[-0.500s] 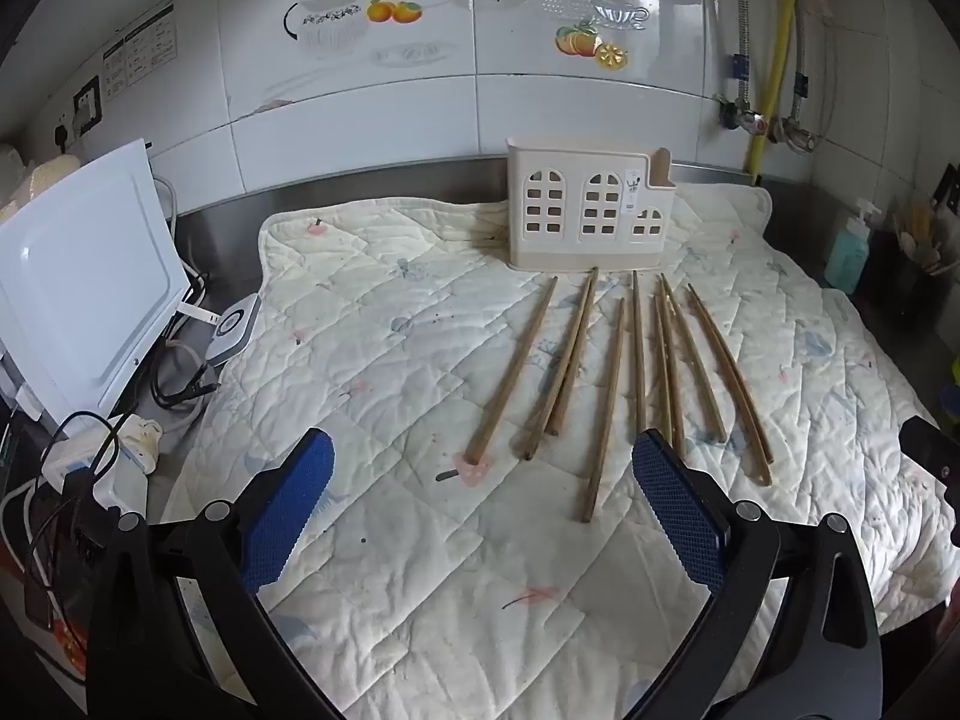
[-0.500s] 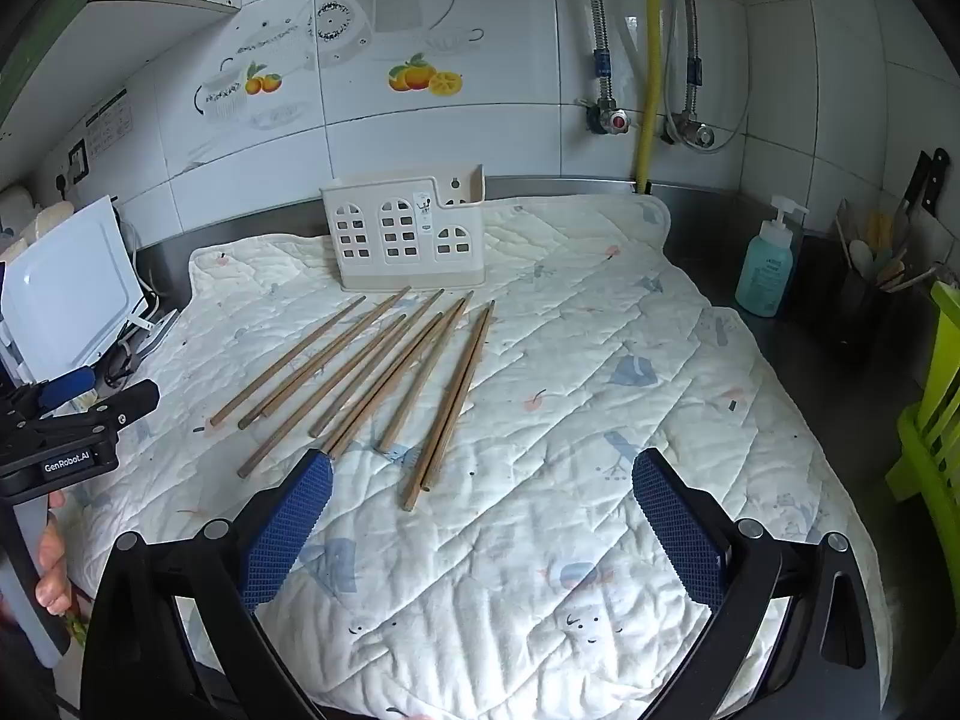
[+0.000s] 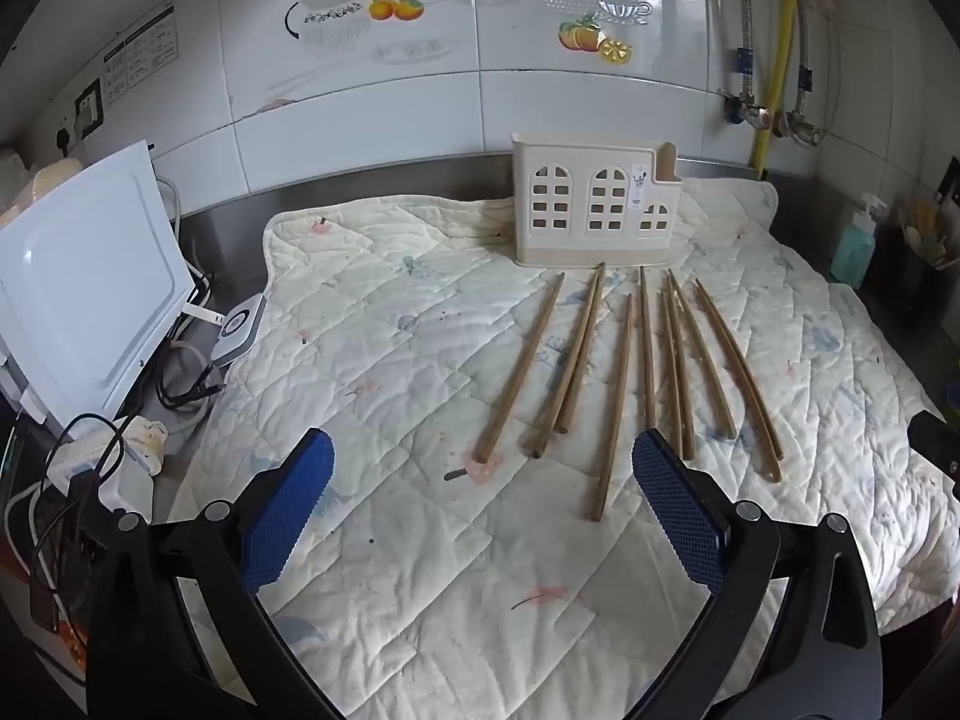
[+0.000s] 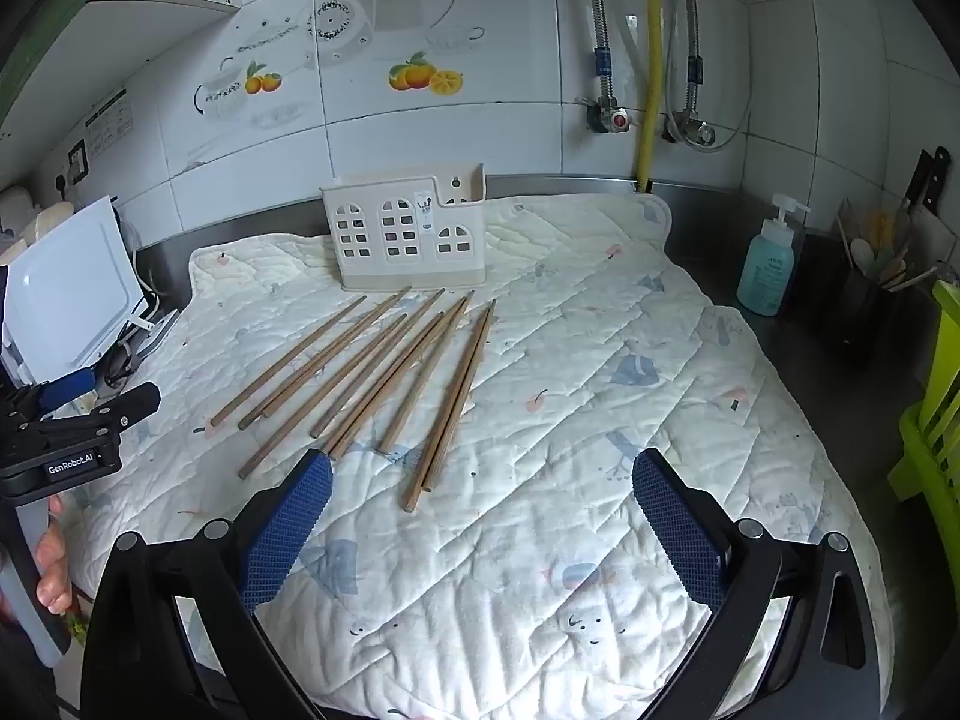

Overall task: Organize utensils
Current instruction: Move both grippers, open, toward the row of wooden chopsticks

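Wooden chopsticks are lying fanned on the quilted mat, tips pointing at 12 o'clock toward the cream holder, probably staged for loading into it. Left gripper is hovering low at 6 o'clock, jaws spread wide, gripping nothing. Right gripper is doing likewise, released and empty, chopsticks sitting at its 11 o'clock, none picked yet
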{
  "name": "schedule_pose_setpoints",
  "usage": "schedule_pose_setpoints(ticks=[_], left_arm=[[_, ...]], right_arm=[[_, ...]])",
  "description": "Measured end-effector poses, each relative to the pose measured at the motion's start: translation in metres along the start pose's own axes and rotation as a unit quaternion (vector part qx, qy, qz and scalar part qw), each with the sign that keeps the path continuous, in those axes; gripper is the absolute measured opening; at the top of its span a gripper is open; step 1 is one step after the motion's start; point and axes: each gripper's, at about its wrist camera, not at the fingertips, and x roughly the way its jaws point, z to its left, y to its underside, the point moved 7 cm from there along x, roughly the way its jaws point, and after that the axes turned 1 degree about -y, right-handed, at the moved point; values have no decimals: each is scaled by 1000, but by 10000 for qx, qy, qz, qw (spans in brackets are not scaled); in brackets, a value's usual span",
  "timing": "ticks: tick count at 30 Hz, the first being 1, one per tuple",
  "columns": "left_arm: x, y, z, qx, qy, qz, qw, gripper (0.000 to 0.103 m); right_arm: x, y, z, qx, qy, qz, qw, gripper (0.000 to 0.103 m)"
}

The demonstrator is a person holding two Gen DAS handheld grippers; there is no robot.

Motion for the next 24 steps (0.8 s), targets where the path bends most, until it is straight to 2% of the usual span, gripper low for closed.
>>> schedule_pose_setpoints(ticks=[24], left_arm=[[15, -6, 8, -86, -69, 132, 9999, 98]], right_arm=[[8, -3, -9, 59, 105, -14, 9999, 97]])
